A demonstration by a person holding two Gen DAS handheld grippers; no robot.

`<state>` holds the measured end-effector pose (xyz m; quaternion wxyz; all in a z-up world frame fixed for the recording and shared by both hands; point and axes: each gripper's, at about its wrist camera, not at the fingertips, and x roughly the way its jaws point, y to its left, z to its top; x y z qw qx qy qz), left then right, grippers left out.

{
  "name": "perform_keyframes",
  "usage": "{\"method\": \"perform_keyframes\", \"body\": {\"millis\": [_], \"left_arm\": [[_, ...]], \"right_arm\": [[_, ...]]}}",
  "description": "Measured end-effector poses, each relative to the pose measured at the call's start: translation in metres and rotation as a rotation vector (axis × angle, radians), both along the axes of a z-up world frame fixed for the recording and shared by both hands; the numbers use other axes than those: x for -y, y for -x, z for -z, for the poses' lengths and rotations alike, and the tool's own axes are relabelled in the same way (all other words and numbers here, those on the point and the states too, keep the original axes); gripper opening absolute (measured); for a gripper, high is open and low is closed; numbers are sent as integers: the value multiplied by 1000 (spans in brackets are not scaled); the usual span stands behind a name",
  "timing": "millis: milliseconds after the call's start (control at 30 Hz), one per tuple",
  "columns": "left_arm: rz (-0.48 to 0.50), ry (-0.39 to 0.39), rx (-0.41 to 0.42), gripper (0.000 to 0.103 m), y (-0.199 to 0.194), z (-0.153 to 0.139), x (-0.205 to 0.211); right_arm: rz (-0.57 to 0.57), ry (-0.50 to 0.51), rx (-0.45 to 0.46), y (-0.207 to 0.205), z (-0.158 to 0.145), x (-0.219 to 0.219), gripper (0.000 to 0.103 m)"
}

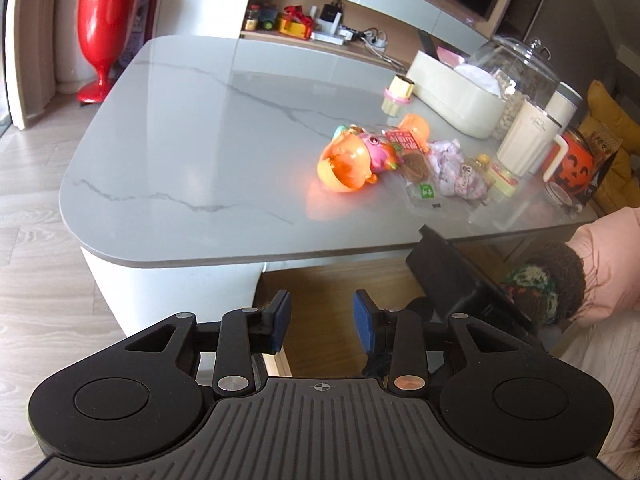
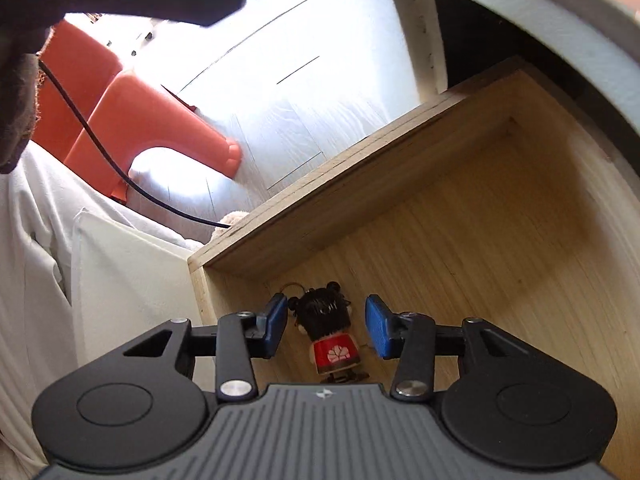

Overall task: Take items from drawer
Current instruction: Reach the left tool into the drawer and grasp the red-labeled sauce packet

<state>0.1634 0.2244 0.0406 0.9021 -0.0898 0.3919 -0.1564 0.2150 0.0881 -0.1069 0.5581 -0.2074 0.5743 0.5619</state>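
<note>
In the right wrist view a small doll keychain (image 2: 330, 336) with black hair and a red top lies on the floor of the open wooden drawer (image 2: 460, 240), near its front corner. My right gripper (image 2: 327, 330) is open and straddles the doll, one blue pad on each side, apart from it. In the left wrist view my left gripper (image 1: 322, 322) is open and empty, held above the drawer (image 1: 320, 284) below the table edge. The right gripper's black body and a pink sleeve (image 1: 608, 264) reach into the drawer at the right.
On the grey marble table (image 1: 200, 120) lie an orange toy (image 1: 352, 160), snack packets (image 1: 416, 160), a crumpled pink wrapper, a cream box (image 1: 452, 92), a glass jar, a white cup and a pumpkin mug (image 1: 570, 164). An orange stool (image 2: 140, 120) and a black cable cross the floor.
</note>
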Motion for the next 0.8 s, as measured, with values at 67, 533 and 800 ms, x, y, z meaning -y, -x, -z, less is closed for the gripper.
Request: {"method": "perform_keyframes", "body": {"millis": [67,533,800], "left_arm": [[-1,8,11,38,-1,-2,0],[525,-196,-119,38,-15,31,128],[848,-390,-170,37,-46,75,239]], "right_arm": [[-17,39,14,3,6,-2,36],[181,229,375,-9,-35,151,29],[285,211,327,-3,-54,211,52]]}}
